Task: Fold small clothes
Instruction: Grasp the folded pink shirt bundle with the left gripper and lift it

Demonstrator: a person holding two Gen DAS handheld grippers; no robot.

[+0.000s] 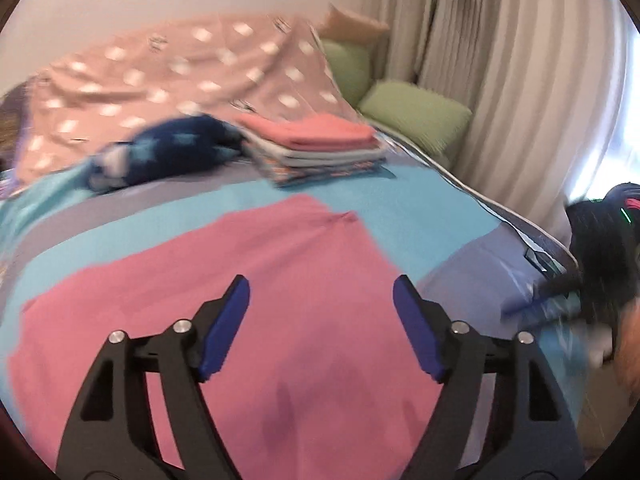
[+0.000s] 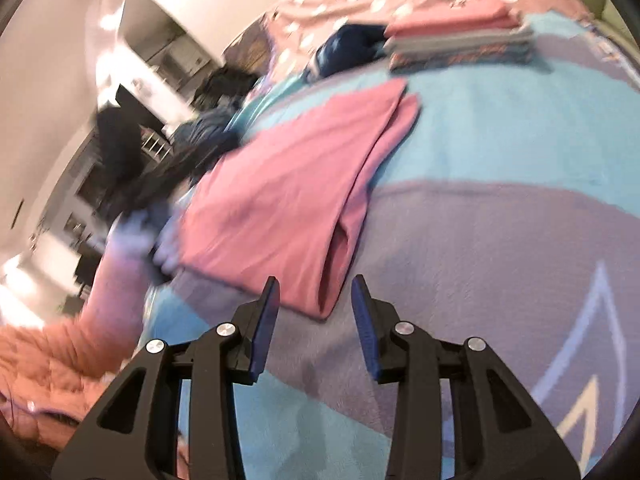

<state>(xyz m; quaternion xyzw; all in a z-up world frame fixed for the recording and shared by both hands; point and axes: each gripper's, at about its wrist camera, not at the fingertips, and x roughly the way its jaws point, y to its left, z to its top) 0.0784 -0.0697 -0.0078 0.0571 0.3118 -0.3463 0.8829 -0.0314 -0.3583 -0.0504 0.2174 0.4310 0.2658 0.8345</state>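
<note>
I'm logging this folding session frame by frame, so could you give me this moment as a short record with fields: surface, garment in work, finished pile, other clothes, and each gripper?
surface: bed with a blue and lilac blanket
garment in work: pink garment lying on the blanket, partly folded, one layer over another
finished pile: stack of folded clothes, pink piece on top, behind the garment
other clothes: navy starred garment, crumpled, left of the stack
left gripper: open, above the pink garment, holding nothing
right gripper: open, at the garment's near corner, holding nothing
image quality: motion blur

place: home bedroom | cues: bed blanket [image 1: 400, 204], green pillows [image 1: 416, 116], curtains [image 1: 500, 80]
</note>
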